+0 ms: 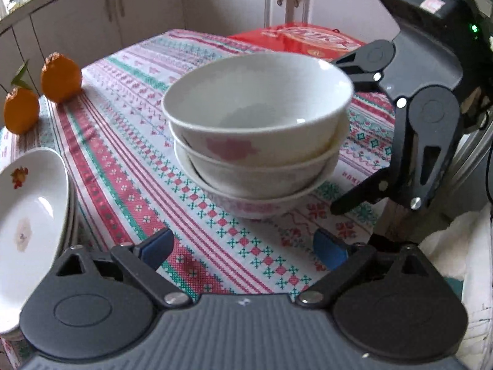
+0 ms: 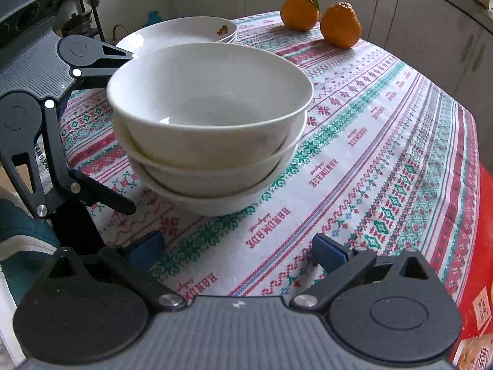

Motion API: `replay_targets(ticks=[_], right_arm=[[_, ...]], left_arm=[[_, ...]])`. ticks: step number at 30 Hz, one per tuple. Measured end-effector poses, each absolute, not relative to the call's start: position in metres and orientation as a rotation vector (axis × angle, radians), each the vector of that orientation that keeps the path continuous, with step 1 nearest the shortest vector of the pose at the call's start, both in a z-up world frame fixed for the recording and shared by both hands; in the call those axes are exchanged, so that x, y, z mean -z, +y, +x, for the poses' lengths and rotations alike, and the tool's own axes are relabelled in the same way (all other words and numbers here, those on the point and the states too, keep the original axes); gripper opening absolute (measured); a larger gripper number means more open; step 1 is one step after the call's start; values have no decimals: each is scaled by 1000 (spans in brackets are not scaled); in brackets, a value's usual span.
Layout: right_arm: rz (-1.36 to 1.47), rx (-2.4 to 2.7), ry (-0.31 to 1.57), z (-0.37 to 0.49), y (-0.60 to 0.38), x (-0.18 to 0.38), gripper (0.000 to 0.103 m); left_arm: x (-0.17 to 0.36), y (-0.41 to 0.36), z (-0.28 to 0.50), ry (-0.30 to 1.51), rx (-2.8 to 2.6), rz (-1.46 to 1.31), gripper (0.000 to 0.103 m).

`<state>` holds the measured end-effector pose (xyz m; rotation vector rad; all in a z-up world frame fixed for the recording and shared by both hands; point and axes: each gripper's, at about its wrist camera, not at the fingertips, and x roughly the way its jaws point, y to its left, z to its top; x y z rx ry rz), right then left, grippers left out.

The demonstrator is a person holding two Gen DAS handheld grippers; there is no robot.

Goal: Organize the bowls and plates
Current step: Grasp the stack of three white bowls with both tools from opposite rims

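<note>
Three bowls (image 1: 255, 135) stand nested in one stack near the middle of the patterned tablecloth (image 1: 129, 166), the top bowl sitting slightly askew in the one below. To one side of the stack, at the table's edge, lie the stacked plates (image 1: 27, 222); beyond them are two oranges (image 2: 320, 21), and a red box (image 1: 295, 40) sits on the stack's far side.

The risk, as it looks from here, is the tilt: a knock to the top bowl's rim from either tool could slide it off or rock the whole stack, and glazed china gives a two-finger grip little purchase. The plates, overhanging toward the table's edge, could also be nudged off by a careless sweep.

The left gripper (image 1: 246, 248) has its blue-padded fingers spread wide, holding nothing, its tips just short of the stack's base. The right gripper (image 2: 237, 246) is likewise spread wide and empty, facing the stack from the opposite side; neither touches a bowl, though the right one's upper finger comes close beside the top rim.
</note>
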<state>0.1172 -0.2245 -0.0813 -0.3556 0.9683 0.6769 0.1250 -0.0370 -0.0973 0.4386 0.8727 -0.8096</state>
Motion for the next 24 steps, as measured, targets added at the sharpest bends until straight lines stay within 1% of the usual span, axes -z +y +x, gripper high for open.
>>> replay_targets(ticks=[5, 7, 13, 20, 24], right_arm=[[-354, -654, 989, 118, -221, 81, 103], [-351, -648, 993, 118, -220, 81, 103], [-350, -643, 966, 117, -222, 83, 103], [-366, -663, 973, 120, -222, 81, 103], [-439, -699, 892, 116, -221, 73, 103]], left_arm=[[101, -38, 133, 886, 819, 418, 97], [101, -38, 134, 887, 826, 412, 99], [103, -40, 133, 878, 832, 416, 102], [100, -37, 136, 877, 840, 393, 102], [94, -35, 139, 832, 857, 401, 101]])
